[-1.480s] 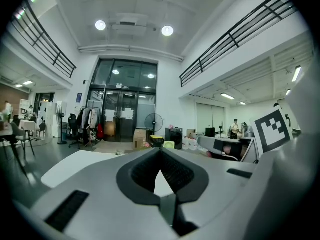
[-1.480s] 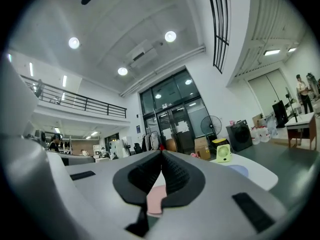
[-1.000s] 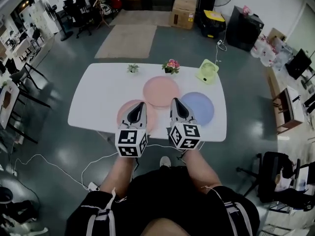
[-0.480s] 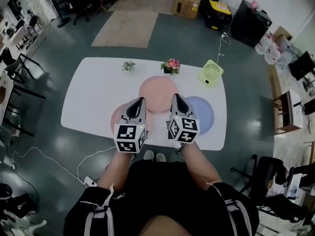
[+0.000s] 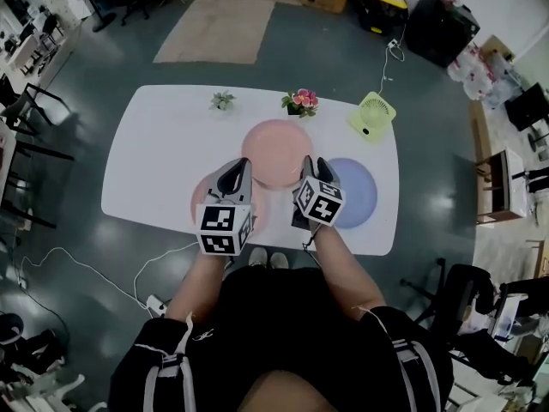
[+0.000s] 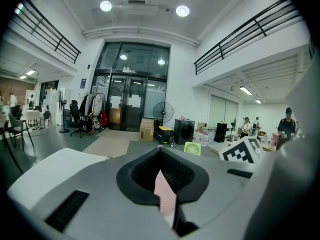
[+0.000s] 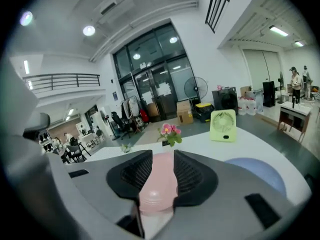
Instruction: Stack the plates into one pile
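Three plates lie on the white table (image 5: 154, 157). One pink plate (image 5: 276, 144) is at the centre back, a second pink plate (image 5: 199, 197) at the front left, and a blue plate (image 5: 356, 187) at the right. My left gripper (image 5: 244, 165) hovers over the front-left pink plate, shut with its tips meeting (image 6: 160, 151) and nothing held. My right gripper (image 5: 310, 165) is at the near rim of the centre pink plate. Its jaws have just been opening and stand open (image 7: 159, 156). The pink plate (image 7: 160, 176) shows through the gap, and the pads do not press on it.
Along the table's far edge stand a small green plant (image 5: 222, 100), a pot of pink flowers (image 5: 300, 101) and a pale green desk fan (image 5: 371, 115). In the right gripper view the fan (image 7: 223, 125) and the blue plate (image 7: 260, 170) lie ahead to the right.
Both grippers have moved forward and lower over the table toward the plates. The right gripper has tipped downward and its fingers now stand apart.
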Demonstrator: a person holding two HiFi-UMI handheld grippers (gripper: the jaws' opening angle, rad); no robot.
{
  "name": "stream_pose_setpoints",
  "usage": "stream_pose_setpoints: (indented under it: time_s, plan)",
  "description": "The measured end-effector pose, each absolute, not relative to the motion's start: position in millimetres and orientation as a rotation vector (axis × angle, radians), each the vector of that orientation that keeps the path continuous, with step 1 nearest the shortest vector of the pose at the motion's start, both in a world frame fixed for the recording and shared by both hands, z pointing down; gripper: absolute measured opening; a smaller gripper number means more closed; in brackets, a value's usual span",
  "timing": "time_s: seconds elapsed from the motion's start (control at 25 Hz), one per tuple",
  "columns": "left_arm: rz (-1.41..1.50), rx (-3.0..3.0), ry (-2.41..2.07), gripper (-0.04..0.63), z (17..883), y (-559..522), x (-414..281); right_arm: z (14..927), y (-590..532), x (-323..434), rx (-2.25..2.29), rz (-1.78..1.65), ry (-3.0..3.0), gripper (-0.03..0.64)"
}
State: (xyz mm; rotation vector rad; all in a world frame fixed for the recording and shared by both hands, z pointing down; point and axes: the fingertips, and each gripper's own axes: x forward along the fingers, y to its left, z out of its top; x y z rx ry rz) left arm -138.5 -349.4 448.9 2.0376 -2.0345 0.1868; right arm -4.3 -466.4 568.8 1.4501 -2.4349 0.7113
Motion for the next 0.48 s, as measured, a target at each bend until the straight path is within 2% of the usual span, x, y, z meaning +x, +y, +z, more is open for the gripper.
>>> stream_pose_setpoints:
  time_s: [0.28,0.48]
  plan:
    - [0.222,1.981,-2.029,0.014,473,-349,-160,663,-447,-20,1.322,1.060,-2.173,0.132]
    - [0.242,1.951,-2.039,0.014,480,-352,-172,718,-438,-20,1.300,1.515,-1.950,0.132]
